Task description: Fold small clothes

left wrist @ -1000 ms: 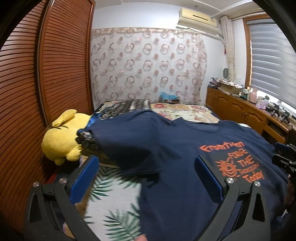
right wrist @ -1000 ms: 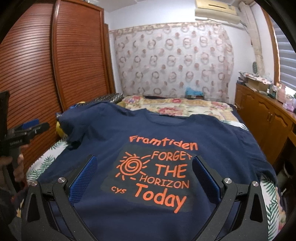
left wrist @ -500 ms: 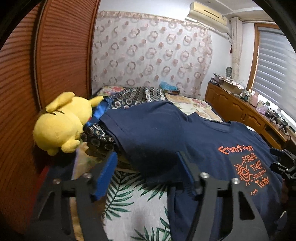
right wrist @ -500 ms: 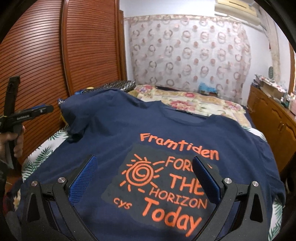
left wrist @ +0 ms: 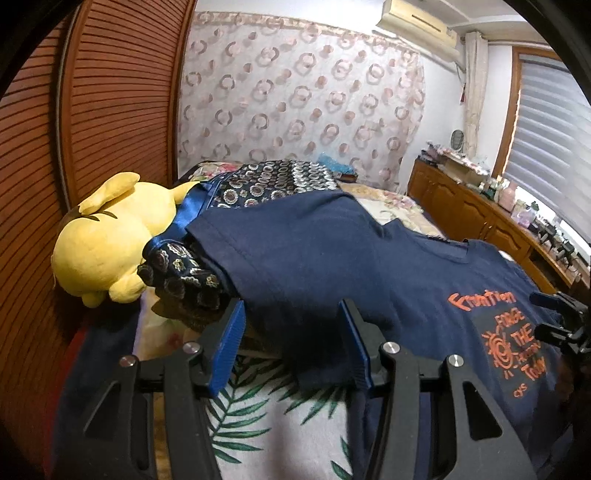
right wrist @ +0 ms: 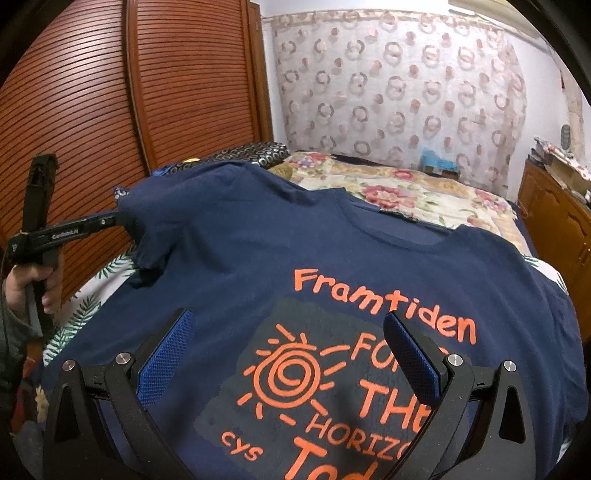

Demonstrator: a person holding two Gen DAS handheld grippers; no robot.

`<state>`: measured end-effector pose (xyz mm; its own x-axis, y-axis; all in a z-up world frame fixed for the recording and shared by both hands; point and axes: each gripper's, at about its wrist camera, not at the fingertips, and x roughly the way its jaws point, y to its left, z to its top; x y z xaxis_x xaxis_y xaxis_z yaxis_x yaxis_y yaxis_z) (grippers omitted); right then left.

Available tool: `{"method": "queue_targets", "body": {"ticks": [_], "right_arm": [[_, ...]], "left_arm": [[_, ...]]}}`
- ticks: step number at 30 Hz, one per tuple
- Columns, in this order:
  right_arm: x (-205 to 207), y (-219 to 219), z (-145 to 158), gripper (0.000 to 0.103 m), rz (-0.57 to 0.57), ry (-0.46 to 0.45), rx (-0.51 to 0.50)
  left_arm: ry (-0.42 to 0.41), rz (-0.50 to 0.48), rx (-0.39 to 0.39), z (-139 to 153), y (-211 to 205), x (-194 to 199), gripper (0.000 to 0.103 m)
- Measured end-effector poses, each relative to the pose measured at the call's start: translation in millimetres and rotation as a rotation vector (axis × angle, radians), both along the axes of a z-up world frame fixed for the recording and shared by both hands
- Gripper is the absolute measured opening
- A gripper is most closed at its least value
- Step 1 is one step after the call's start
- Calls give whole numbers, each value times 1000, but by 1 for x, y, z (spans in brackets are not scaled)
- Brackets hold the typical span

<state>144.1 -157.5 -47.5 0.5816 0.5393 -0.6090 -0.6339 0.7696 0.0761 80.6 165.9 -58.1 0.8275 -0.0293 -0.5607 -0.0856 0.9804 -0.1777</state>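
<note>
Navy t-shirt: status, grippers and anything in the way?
Left gripper closing around the sleeve, not pinched yet. Right gripper open above the t-shirt print. Yellow plush toy beside the sleeve.

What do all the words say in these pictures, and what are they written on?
"Framtiden", in orange, on the navy T-shirt.
"FOR... THE HORIZO... Tod...", below it beside the sun drawing; the right gripper cuts off the word ends.
"cys", small and orange, lower left of the print.
"GenRobot AI" or similar, white on the left gripper; too small to be sure.
The air conditioner and the items on the cabinet show nothing readable.
</note>
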Motion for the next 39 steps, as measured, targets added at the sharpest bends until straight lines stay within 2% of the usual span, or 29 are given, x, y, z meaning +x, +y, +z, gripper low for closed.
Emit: {"method": "queue_targets", "body": {"ticks": [7,9,11,14,20,25,31,35,39], "right_arm": [[7,-2,-4,103,2,18,14],[9,-3,-5,103,2,22,16],[10,-4,-6,103,-1,25,16],[13,-7,-6,103,-6,29,21],[15,-13,-4,103,-22,19,25],[18,-21,1,103,-43,7,31],[23,-35,5,103,-79,-4,37],[27,-43,6,103,-100,4,33],[30,-49,6,103,-114,6,22]], "left_arm": [[20,-3,-25,-6,9,6,49],[0,-13,-32,-3,7,2,24],[-6,-24,-41,0,8,1,9],[-28,-46,-28,12,1,-5,4],[-79,-99,15,46,-25,-7,4],[-101,-174,62,75,-52,23,4],[-63,-272,85,86,-92,61,4],[-10,-346,98,78,-120,73,10],[16,-398,116,73,-137,72,29]]}}
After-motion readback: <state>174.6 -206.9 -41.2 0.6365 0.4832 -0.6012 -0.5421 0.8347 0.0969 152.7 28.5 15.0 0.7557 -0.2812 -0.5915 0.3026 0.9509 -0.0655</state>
